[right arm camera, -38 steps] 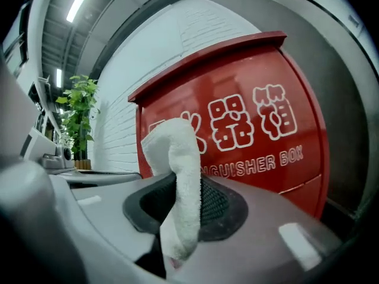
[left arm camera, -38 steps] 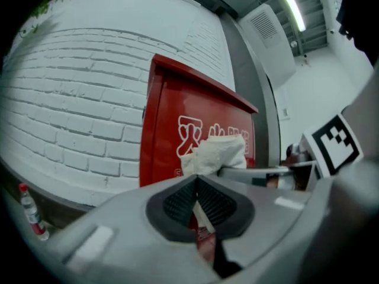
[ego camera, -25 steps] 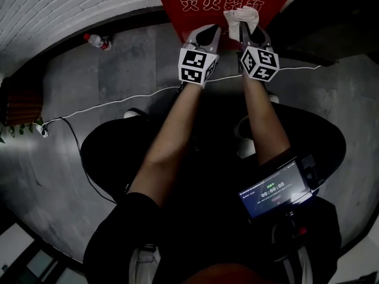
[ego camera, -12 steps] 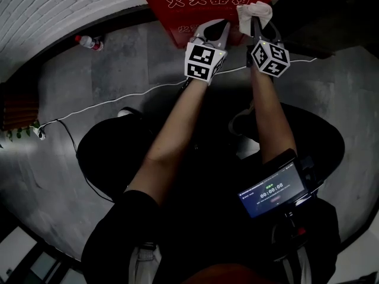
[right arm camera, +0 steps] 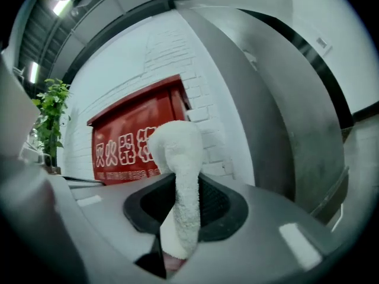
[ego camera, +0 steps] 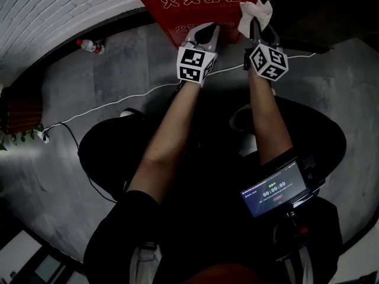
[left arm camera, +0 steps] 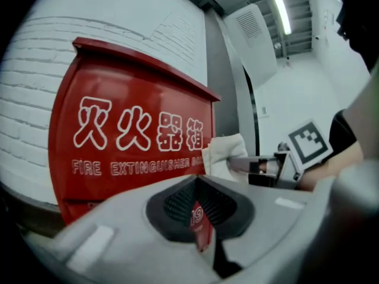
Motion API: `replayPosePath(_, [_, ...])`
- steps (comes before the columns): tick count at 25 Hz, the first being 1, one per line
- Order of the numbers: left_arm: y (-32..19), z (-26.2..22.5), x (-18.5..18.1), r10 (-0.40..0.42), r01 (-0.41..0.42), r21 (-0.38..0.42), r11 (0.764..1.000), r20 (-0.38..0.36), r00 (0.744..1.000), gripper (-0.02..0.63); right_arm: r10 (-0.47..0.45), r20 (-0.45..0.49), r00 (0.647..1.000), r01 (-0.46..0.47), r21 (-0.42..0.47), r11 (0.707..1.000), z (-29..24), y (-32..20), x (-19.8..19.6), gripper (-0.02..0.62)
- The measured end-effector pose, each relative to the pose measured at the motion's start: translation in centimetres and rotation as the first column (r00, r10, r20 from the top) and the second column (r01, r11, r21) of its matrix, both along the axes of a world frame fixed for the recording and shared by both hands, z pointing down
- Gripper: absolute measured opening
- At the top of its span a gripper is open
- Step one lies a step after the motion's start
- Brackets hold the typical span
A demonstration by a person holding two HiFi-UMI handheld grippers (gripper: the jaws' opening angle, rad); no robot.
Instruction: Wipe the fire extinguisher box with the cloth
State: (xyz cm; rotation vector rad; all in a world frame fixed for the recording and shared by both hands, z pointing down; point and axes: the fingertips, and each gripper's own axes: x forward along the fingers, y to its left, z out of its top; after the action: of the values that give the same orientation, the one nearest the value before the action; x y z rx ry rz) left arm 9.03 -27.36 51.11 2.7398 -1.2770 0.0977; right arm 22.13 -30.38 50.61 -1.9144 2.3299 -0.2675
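Grey jaws of the left hand-held gripper [ego camera: 204, 33] are seen closed together with nothing between them, just in front of the lower face of the fire extinguisher box [ego camera: 172, 15]. Beside it, the right hand-held gripper [ego camera: 256, 27] is clamped on a white cloth [ego camera: 253, 10], whose bunched end is held at the right edge of the red box's front. Behind the box, a white brick wall [ego camera: 53, 10] is seen.

red fire extinguisher box [left arm camera: 118, 141]: glossy painted metal, smooth, white printed lettering | white cloth [right arm camera: 180, 170]: looped terry, nubbly, matt | left gripper [left arm camera: 200, 215]: grey matt plastic shell, black ribbed pads | white brick wall [ego camera: 53, 10]: painted, rough, matt | grey floor [ego camera: 77, 87]: dull stone-like slabs, faintly mottled
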Motion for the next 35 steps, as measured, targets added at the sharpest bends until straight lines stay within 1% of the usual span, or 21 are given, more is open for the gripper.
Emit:
replayPosePath(3, [-0.3, 1.3, -2.9, -0.05, 0.05, -0.03, 0.998, -0.004, 0.999, 0.0, -0.128, -0.065, 0.99, 0.129, 0.019, 0.991, 0.6, 1.2, -5.9, 0.095])
replayPosePath(6, [-0.7, 2.6, -6.0, -0.101, 0.101, -0.048, 0.994, 0.0, 0.995, 0.0, -0.256, -0.111, 0.96, 0.259, 0.017, 0.966, 1.8, 2.4, -11.8, 0.095])
replayPosePath(8, [-1.0, 3.4, -7.9, -0.129, 0.129, -0.047, 0.99, 0.013, 0.992, 0.0, -0.311, -0.108, 0.944, 0.314, 0.009, 0.949, 2.4, 2.7, -14.8, 0.095])
replayPosePath(11, [-0.8, 4.2, -9.9, -0.151, 0.151, -0.068, 0.986, 0.008, 0.988, 0.0, -0.362, -0.095, 0.928, 0.362, -0.008, 0.932, 3.6, 2.9, -18.1, 0.095])
replayPosePath(18, [-0.6, 6.8, -15.2, -0.227, 0.228, -0.114, 0.967, 0.023, 0.974, 0.0, -0.419, -0.048, 0.907, 0.416, -0.067, 0.907, 7.1, 2.2, -23.8, 0.095])
replayPosePath(20, [-0.4, 7.1, -16.4, -0.232, 0.235, -0.12, 0.965, 0.034, 0.972, 0.0, -0.433, -0.041, 0.901, 0.428, -0.084, 0.9, 7.7, 2.3, -25.1, 0.095])
replayPosePath(22, [-0.2, 7.3, -17.5, -0.234, 0.238, -0.125, 0.963, 0.05, 0.971, 0.0, -0.453, -0.045, 0.89, 0.447, -0.095, 0.889, 8.0, 2.3, -26.5, 0.095])
replayPosePath(25, [-0.1, 7.9, -19.4, -0.263, 0.267, -0.157, 0.951, 0.046, 0.964, 0.0, -0.498, -0.083, 0.863, 0.489, -0.109, 0.865, 8.6, 2.2, -28.6, 0.095])
replayPosePath(26, [-0.3, 8.1, -19.8, -0.267, 0.271, -0.165, 0.948, 0.045, 0.963, 0.0, -0.503, -0.089, 0.86, 0.493, -0.115, 0.863, 8.8, 2.0, -29.0, 0.095])
replayPosePath(30, [-1.4, 8.2, -20.1, -0.267, 0.269, -0.18, 0.946, 0.038, 0.963, 0.0, -0.477, -0.091, 0.874, 0.461, -0.148, 0.875, 9.6, 0.6, -29.2, 0.095])
replayPosePath(35, [-3.0, 8.4, -18.7, -0.25, 0.248, -0.172, 0.953, 0.01, 0.968, 0.0, -0.413, -0.071, 0.908, 0.395, -0.181, 0.901, 10.6, -1.2, -27.8, 0.095])
